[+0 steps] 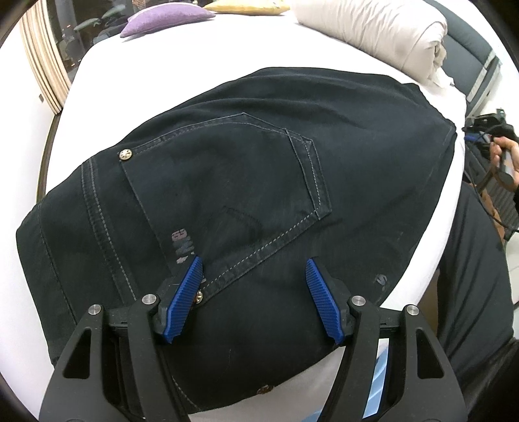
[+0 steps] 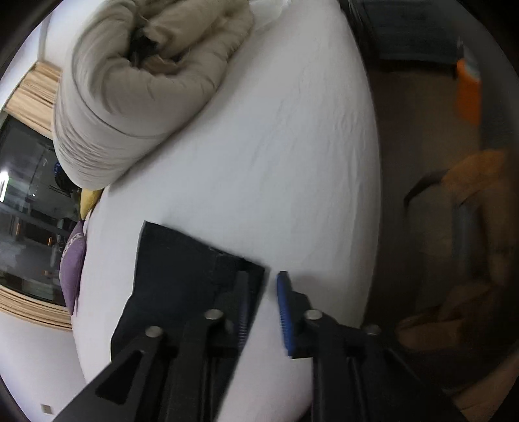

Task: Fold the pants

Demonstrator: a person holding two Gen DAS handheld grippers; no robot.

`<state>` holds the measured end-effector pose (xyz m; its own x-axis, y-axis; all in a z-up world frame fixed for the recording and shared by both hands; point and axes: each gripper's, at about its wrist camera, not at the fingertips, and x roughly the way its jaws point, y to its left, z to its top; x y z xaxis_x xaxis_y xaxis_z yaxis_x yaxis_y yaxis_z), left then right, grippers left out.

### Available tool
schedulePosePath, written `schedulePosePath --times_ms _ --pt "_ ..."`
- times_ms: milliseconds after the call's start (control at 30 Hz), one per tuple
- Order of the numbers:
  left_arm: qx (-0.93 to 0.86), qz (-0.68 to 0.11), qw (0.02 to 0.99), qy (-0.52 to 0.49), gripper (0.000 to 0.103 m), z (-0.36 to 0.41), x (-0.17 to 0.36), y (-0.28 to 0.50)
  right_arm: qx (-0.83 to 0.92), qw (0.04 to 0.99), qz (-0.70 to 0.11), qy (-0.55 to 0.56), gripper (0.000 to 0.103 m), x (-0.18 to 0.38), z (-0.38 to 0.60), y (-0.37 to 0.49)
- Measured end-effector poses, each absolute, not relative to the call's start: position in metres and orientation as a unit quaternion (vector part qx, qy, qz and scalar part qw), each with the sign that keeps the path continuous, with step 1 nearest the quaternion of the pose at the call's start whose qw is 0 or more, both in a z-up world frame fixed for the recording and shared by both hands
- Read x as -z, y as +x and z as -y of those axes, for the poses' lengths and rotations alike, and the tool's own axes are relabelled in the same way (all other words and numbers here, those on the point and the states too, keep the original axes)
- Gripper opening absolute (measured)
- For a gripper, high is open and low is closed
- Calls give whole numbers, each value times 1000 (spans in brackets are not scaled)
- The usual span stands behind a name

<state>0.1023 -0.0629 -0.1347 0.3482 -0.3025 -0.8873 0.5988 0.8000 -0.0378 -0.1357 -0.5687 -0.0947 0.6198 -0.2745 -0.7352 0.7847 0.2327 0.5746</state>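
Your pants (image 1: 246, 201) lie folded on the white bed (image 1: 97, 84), back pocket (image 1: 227, 181) up, with the waistband end nearest your left tool (image 1: 254, 276). That tool hangs just above the dark cloth with its blue pads (image 1: 188, 298) spread wide apart; nothing sits between them and they grip nothing.

In the right wrist view, which is blurred, your right tool (image 2: 262, 308) is at the corner of the pants (image 2: 181, 269) near the edge of the bed (image 2: 292, 162). Its fingers stand a little apart: the left one lies over the dark cloth and the blue pad (image 2: 285, 311) of the other is over the bare sheet just beside the edge of the cloth. You cannot tell whether the left finger touches the cloth, but the pads do not pinch it.

A rolled cream duvet (image 1: 382, 32) lies at the far side of the bed, with a purple cushion (image 1: 162, 19) and a yellow cushion (image 1: 246, 6) well apart from the pants.
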Motion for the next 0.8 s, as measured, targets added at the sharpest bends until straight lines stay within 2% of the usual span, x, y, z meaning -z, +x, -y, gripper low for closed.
schedulePosePath --times_ms 133,267,300,333,367,467,733,800 --pt "278 -489 814 145 66 58 137 97 216 790 -277 502 23 66 511 -116" --pt "276 -484 818 144 70 56 139 89 102 779 -329 524 23 76 439 -86" --pt "276 -483 818 146 71 58 140 89 79 771 -346 529 25 84 420 -76" --pt "276 -482 819 146 71 58 140 88 58 760 -363 535 32 93 403 -66" --pt "277 -482 819 145 71 58 141 88 47 753 -377 538 35 102 390 -58" --pt "278 -481 819 142 71 58 140 88 38 732 -408 544 35 122 367 -44" --pt "273 -480 823 134 71 55 140 87 37 694 -428 578 36 146 361 -36" --pt "271 -481 823 131 71 56 139 87 34 691 -425 584 42 147 359 -34"
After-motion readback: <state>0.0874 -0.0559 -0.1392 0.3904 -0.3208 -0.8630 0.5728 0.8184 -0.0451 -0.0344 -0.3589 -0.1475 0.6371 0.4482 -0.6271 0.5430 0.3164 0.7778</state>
